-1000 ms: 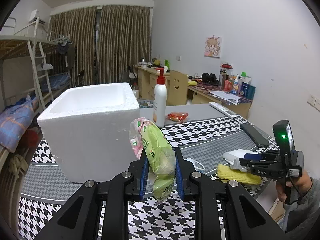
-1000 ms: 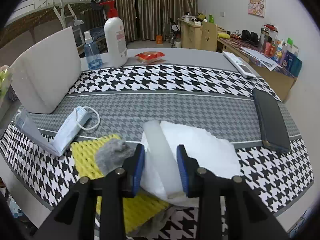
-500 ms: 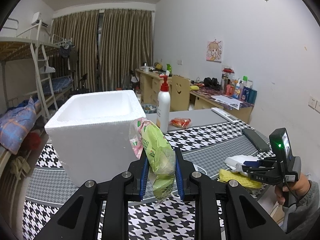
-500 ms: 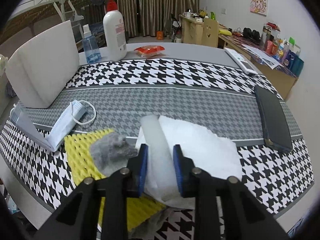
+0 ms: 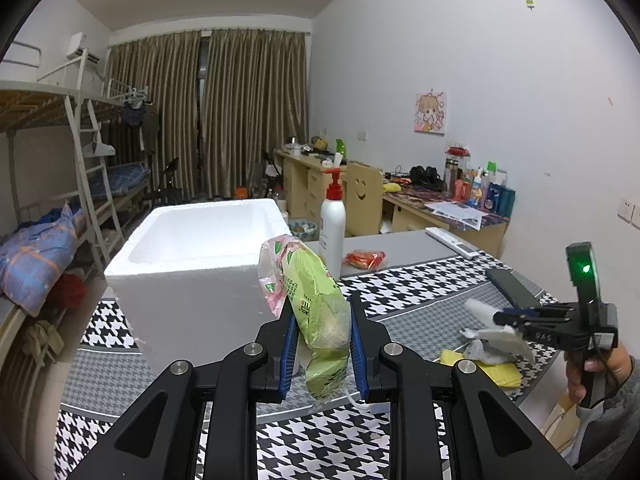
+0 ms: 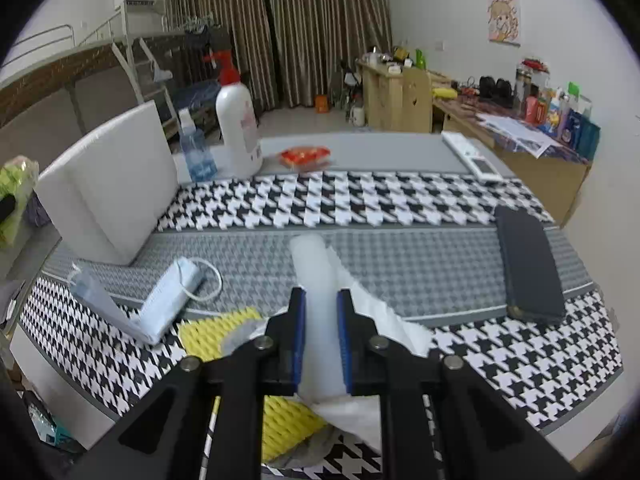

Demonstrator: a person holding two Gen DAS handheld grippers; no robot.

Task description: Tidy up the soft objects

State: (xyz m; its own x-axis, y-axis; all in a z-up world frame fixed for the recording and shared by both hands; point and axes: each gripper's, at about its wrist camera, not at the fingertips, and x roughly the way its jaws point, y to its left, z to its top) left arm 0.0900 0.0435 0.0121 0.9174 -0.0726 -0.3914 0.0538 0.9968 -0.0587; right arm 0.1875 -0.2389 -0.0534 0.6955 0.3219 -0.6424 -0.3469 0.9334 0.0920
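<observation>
left gripper [image 5: 322,344] – jaws pinching green snack bag [image 5: 318,304], held above the table short of the foam box [image 5: 200,256], likely its bin | right gripper [image 6: 321,336] – jaws clamped on white tissue pack [image 6: 320,300], lifted off table's near edge, likely for the same box

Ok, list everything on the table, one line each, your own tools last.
foam box: 1, white, table's left, open top
pump bottle: 1, white with red pump, far side
spray bottle: 1, clear blue, beside pump bottle
snack pack: 1, red, far side
remote: 1, white, far right
phone: 1, black, right
mask: 1, light blue, near left
sponge: 1, yellow, near edge
left tool: shut on green bag
right tool: shut on white pack
</observation>
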